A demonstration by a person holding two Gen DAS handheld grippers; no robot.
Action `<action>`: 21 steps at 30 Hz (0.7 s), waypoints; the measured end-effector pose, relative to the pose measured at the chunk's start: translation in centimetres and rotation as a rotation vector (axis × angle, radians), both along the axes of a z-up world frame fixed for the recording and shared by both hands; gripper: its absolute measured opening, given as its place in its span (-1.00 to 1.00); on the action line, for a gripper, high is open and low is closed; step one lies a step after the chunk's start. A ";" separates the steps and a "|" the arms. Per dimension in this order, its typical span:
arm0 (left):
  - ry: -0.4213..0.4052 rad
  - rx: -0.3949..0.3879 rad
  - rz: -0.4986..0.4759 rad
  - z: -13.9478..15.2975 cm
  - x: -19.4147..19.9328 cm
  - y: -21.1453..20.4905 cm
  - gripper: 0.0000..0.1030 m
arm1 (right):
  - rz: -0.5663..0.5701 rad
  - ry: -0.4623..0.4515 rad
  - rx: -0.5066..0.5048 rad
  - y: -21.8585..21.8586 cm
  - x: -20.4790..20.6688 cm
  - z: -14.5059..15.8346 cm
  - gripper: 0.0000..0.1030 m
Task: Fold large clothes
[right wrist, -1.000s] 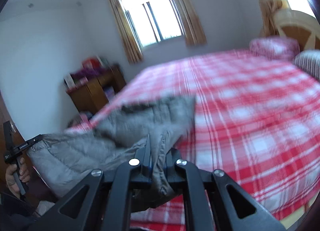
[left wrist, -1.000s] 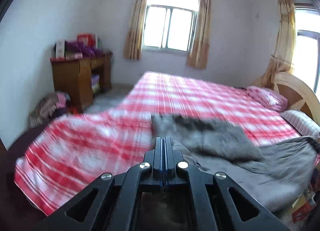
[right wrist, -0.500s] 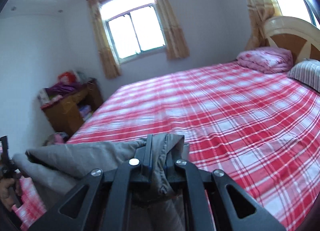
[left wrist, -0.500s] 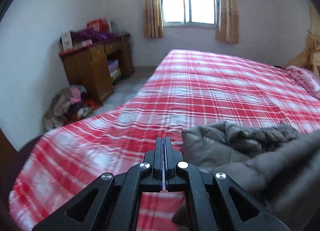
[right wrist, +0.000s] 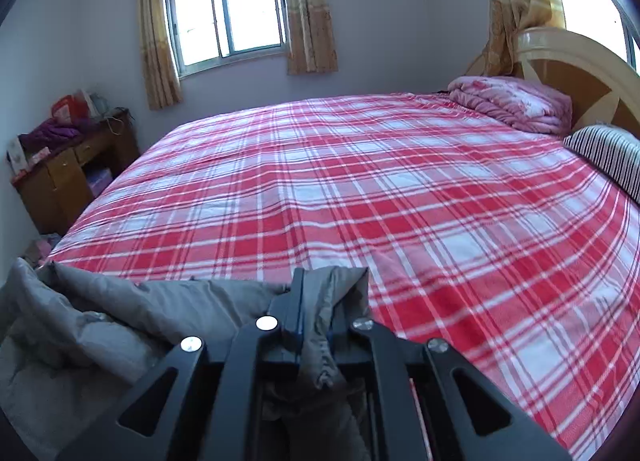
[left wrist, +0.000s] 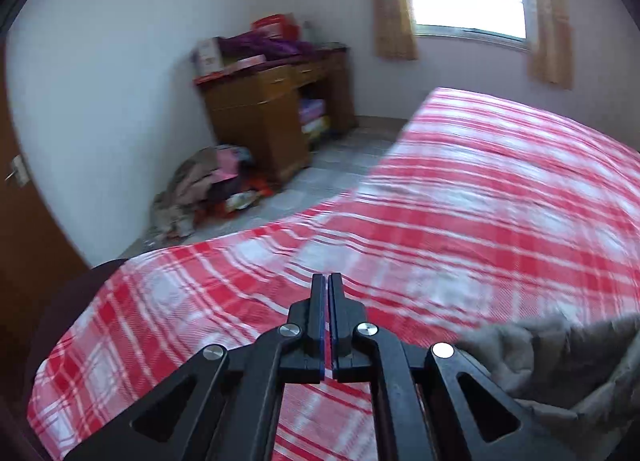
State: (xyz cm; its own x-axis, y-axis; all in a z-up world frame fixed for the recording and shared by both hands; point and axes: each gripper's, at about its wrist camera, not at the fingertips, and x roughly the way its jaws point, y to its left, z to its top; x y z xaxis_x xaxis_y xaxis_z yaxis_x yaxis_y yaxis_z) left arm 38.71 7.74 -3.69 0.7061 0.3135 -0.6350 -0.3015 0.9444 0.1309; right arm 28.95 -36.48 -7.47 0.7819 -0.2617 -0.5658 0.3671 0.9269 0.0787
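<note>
Right gripper clamps a fold of the grey coat; left gripper, pinched closed, holds nothing. With one corner held, the coat could sag and bunch on the bed ahead.

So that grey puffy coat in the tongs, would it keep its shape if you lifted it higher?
Probably not. The grey coat droops in soft folds either side of the right tongs, so it looks floppy. Its quilted, puffy look suggests it is light for its bulk. The smooth shell fabric bunched between the pads might slip if pulled hard.
</note>
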 end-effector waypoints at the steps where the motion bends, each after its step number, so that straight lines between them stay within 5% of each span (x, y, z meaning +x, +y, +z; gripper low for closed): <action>1: 0.023 0.022 0.050 0.4 0.4 0.2 -0.98 | -0.011 0.016 -0.014 0.3 0.9 -0.2 -0.83; 3: 0.048 0.055 0.101 0.9 0.6 0.5 -0.98 | -0.024 0.049 -0.023 0.5 2.6 -0.9 -0.77; 5: 0.015 0.003 0.056 1.5 -0.3 -0.1 -0.98 | -0.033 0.069 -0.016 0.5 3.5 -1.4 -0.57; 7: -0.023 -0.060 -0.037 1.9 -1.4 -0.9 -0.97 | -0.038 0.072 0.001 0.5 3.6 -1.6 -0.07; 8: -0.030 -0.103 -0.091 2.0 -1.8 -1.3 -0.97 | -0.035 0.060 0.005 0.6 3.4 -1.5 0.46; 9: -0.025 -0.140 -0.123 2.1 -2.0 -1.6 -0.97 | -0.039 0.033 0.001 0.8 2.9 -1.2 0.71; 11: -0.008 -0.212 -0.170 2.4 -2.2 -2.2 -0.93 | -0.043 -0.012 -0.022 1.1 2.2 -0.4 0.72; 12: -0.004 -0.230 -0.191 2.5 -2.3 -2.4 -0.68 | -0.038 -0.014 -0.036 1.3 1.9 0.0 0.72; 13: -0.006 -0.259 -0.222 2.9 -2.5 -2.7 0.02 | -0.031 -0.016 -0.042 1.6 1.8 0.4 0.72; 15: -0.051 -0.300 -0.270 3.7 -3.5 -3.0 0.95 | -0.011 -0.043 -0.051 2.3 0.7 1.7 0.72; 17: -0.098 -0.317 -0.347 4.9 -4.9 -4.0 0.98 | 0.013 -0.074 -0.068 3.3 -0.1 3.0 0.75; 21: -0.067 -0.337 -0.371 5.7 -6.6 -5.5 0.98 | 0.071 -0.171 -0.082 6.5 -2.5 5.2 0.92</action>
State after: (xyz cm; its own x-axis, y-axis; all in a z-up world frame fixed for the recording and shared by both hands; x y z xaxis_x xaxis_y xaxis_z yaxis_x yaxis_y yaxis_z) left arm 32.13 2.23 2.03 0.7735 -0.1810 -0.6075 0.0650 0.9760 -0.2080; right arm 26.46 -29.98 -2.29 0.8832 -0.2416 -0.4019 0.2879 0.9559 0.0580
